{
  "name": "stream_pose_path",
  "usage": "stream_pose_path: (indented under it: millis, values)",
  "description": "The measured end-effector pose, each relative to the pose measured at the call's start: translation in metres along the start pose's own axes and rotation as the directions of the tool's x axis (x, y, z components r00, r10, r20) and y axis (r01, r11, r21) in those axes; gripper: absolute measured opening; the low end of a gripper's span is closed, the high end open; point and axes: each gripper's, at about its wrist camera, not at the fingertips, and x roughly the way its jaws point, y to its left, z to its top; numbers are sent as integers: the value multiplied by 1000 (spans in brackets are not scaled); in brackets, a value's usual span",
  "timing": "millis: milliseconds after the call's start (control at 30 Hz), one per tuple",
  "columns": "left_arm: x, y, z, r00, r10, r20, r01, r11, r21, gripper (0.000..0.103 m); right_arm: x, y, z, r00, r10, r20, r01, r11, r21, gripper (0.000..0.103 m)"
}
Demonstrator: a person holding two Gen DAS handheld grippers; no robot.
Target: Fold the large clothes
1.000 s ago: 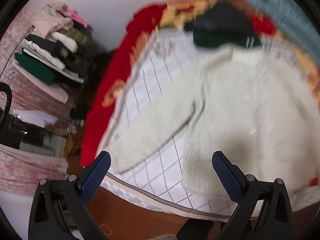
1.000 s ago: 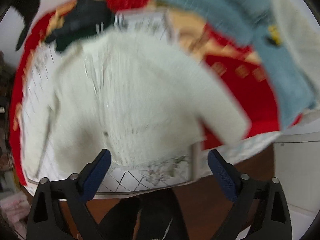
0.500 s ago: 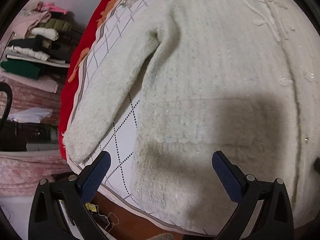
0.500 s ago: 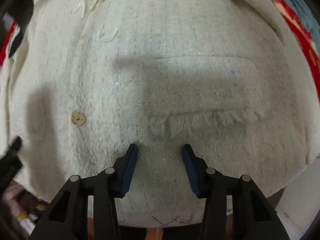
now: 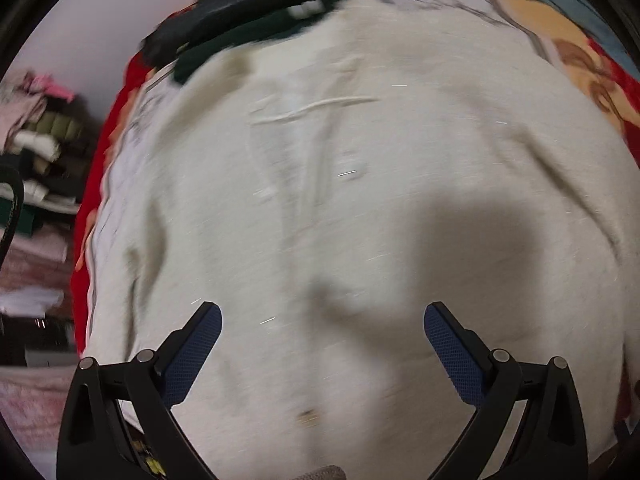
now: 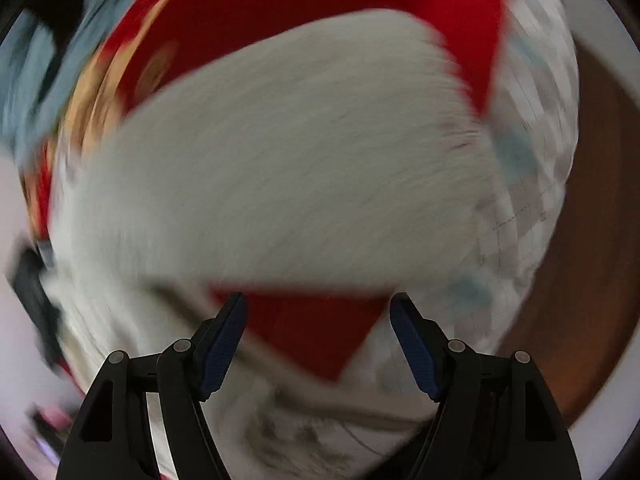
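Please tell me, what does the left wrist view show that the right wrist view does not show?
Only the left wrist view shows the broad front of the white sweater, a dark green garment at its far edge, and a stack of folded clothes on the left.

Only the right wrist view shows one white sleeve lying across the red blanket, and brown floor on the right.

Both are blurred; both show white knit on the bedding, with the left gripper and right gripper open and empty.
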Motion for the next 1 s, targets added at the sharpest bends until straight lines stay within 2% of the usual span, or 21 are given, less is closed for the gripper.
stream_pose_path:
  millis: [33, 100, 200, 300, 367, 433, 500, 533, 600, 667, 733, 800, 833, 867, 900, 933, 1000]
  values:
    - [1, -12, 4, 1000, -1, -2, 1, 1000, 15, 103, -2, -13, 4, 998, 57, 32, -58, 997, 55, 56]
    - [-1, -29, 15, 1000, -15, -6, 15, 999, 34, 103, -14, -28, 7, 982, 156, 110, -168, 979, 118, 50]
    - [-5, -42, 17, 1000, -27, -6, 27, 998, 54, 103, -25, -37, -6, 964, 192, 184, -218, 967, 130, 50]
    - [-5, -49, 20, 1000, -25, -13, 26, 997, 71, 103, -10, -53, -5, 965, 200, 170, -229, 959, 169, 56]
    - [-5, -54, 21, 999, -23, -25, 25, 997, 78, 103, -2, -49, -8, 970, 187, 156, -215, 959, 188, 53]
    - [-9, -55, 21, 999, -30, -21, 32, 997, 77, 103, -9, -17, -10, 964, 177, 199, -217, 955, 201, 25]
    - [-14, -58, 22, 999, -32, -11, 33, 997, 76, 103, -35, -13, -19, 952, 167, 257, -216, 961, 174, 21]
    - [-15, -61, 25, 1000, -30, -8, 30, 997, 76, 103, -48, -9, -20, 942, 159, 295, -207, 968, 140, 20]
    - [-17, -65, 25, 1000, -29, -5, 29, 997, 73, 103, -50, 5, -15, 938, 155, 311, -188, 979, 79, 20]
    - [-14, -67, 26, 999, -32, -12, 33, 997, 66, 103, -36, 8, -3, 942, 177, 284, -202, 977, 61, 22]
    - [-13, -71, 26, 999, -31, -19, 32, 997, 64, 103, -9, 5, 18, 966, 161, 204, -183, 979, 92, 42]
    - [-11, -71, 26, 999, -31, -23, 33, 998, 56, 103, 13, -2, 34, 960, 223, 168, -249, 956, 156, 43]
    - [-10, -70, 26, 999, -33, -25, 34, 998, 45, 103, 16, -6, 39, 958, 228, 172, -258, 950, 178, 43]
    - [-10, -68, 27, 999, -37, -27, 38, 999, 36, 103, 15, -8, 42, 948, 247, 202, -287, 937, 200, 39]
    - [-10, -65, 27, 999, -43, -29, 44, 999, 26, 103, 12, -7, 44, 942, 251, 225, -297, 933, 203, 14]
    - [-11, -60, 28, 998, -48, -28, 49, 999, 10, 103, 7, -2, 47, 940, 245, 237, -293, 937, 192, 6]
    - [-13, -51, 31, 998, -55, -27, 55, 998, -15, 103, -14, 10, 47, 923, 267, 275, -318, 934, 160, 6]
